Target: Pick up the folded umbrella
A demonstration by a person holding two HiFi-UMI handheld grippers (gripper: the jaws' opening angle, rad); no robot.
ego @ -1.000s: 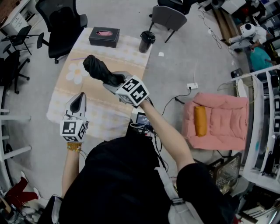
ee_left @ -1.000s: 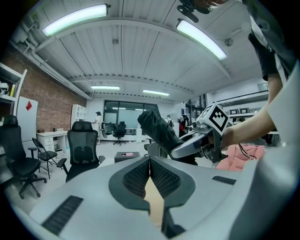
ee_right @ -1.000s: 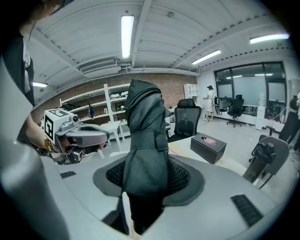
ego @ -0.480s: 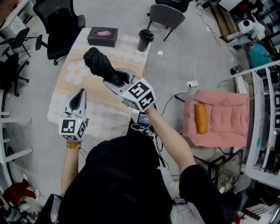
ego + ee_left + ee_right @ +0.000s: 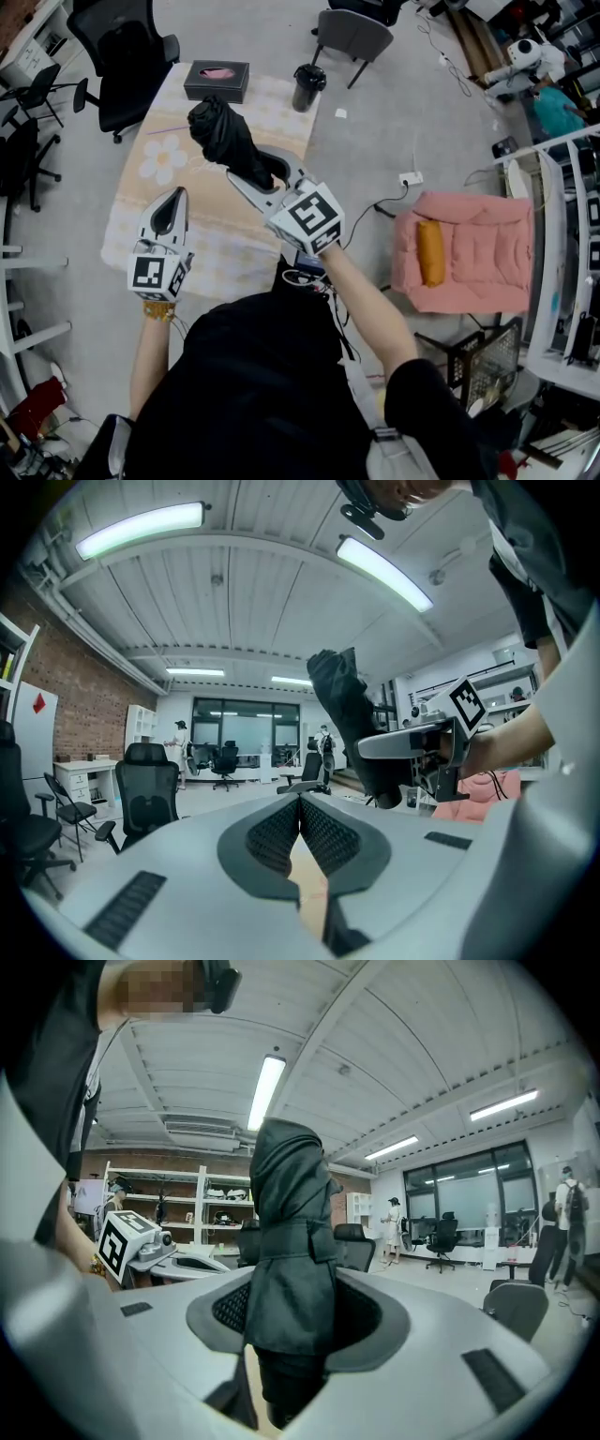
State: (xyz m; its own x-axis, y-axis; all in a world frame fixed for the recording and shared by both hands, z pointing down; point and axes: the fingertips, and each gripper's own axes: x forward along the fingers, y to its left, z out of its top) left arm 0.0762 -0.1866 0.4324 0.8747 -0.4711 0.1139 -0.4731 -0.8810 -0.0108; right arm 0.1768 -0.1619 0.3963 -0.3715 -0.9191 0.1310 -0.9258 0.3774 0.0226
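From the head view, the right gripper (image 5: 263, 175) has its jaws clamped on the lower end of the folded umbrella (image 5: 221, 131), black bundle pointing away over the flowered table (image 5: 159, 159). Left gripper (image 5: 174, 200) hovers nearer, over the cloth's left side, nothing in it. A black box (image 5: 217, 81) and a dark cup (image 5: 306, 88) sit at the far edge

Left gripper view: jaws pressed together and empty, with the umbrella (image 5: 345, 714) upright off to the right in the other gripper (image 5: 412, 747)

Right gripper view: jaws part open, pads squeezing the umbrella (image 5: 286, 1241) just below its strap, top standing high against the ceiling
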